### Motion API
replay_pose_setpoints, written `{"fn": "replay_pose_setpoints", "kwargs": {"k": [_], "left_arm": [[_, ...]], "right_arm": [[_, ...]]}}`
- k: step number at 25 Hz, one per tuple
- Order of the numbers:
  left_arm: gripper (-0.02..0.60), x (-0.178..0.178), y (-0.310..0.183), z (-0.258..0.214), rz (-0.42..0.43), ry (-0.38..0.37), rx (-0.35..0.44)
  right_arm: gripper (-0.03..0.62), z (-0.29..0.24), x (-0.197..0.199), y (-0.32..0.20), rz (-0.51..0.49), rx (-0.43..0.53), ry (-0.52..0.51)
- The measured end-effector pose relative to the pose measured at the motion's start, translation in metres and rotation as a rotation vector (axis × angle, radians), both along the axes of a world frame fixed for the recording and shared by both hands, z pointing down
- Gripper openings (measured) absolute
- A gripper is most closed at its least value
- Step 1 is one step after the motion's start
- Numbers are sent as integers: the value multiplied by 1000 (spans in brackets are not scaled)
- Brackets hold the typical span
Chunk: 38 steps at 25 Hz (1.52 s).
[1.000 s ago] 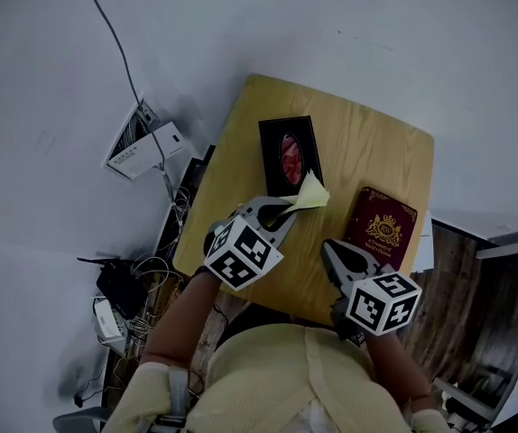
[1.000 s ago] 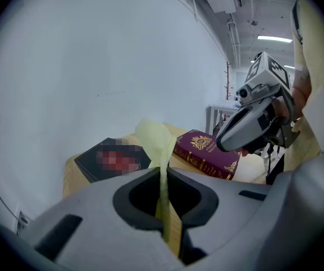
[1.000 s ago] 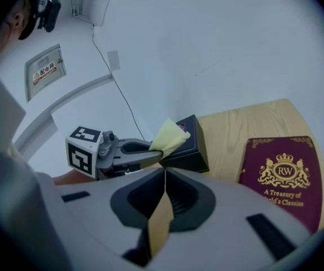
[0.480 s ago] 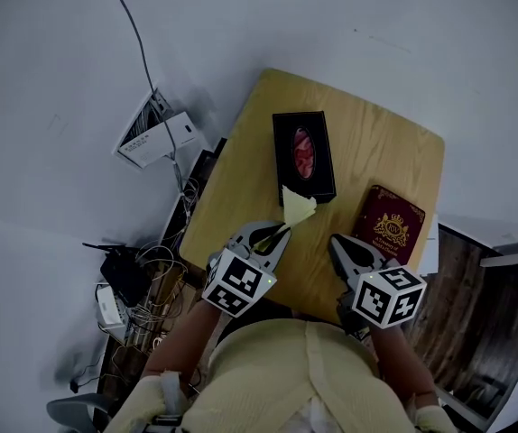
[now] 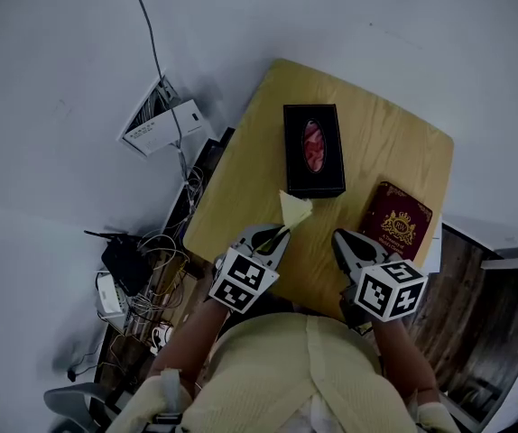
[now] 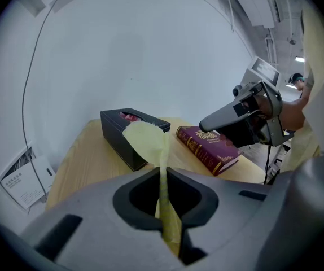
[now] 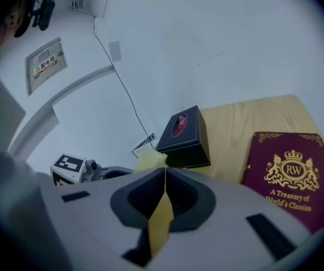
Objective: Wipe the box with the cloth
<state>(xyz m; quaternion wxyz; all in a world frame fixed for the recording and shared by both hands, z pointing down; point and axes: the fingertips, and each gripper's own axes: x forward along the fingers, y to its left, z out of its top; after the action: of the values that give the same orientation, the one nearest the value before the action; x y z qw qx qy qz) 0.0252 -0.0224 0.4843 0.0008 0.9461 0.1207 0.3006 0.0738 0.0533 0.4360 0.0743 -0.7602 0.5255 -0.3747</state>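
Note:
The black tissue box (image 5: 314, 149) lies on a small wooden table (image 5: 245, 183); its oval opening shows red. My left gripper (image 5: 282, 231) is shut on a pale yellow cloth (image 5: 293, 209), which sticks up from the jaws just short of the box's near end. In the left gripper view the cloth (image 6: 145, 143) rises between the closed jaws of that gripper (image 6: 163, 171), in front of the box (image 6: 125, 137). My right gripper (image 5: 338, 239) hovers beside it, shut, near the table's front edge. The right gripper view shows the box (image 7: 184, 134) ahead of these jaws (image 7: 165, 171).
A maroon book (image 5: 396, 228) with a gold crest lies right of the box, close to the right gripper. On the floor left of the table are a white box (image 5: 160, 129) and tangled cables (image 5: 137, 273). Wooden flooring (image 5: 462, 287) lies to the right.
My left gripper has drawn back from the box's near end toward the table's front edge, carrying the cloth, which now stands apart from the box. The right gripper has kept its place.

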Motion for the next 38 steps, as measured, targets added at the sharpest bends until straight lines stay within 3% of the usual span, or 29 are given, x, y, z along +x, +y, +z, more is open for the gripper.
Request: {"fn": "replay_pose_setpoints", "kwargs": {"k": [26,38], "left_arm": [[29,56,-9,31,-57,-80,-67],[29,80,13,33,21,-82,-85]], "right_arm": [[29,21,23,15,84,-25,-62],[30,28,29,26,135,-33,-85]]}}
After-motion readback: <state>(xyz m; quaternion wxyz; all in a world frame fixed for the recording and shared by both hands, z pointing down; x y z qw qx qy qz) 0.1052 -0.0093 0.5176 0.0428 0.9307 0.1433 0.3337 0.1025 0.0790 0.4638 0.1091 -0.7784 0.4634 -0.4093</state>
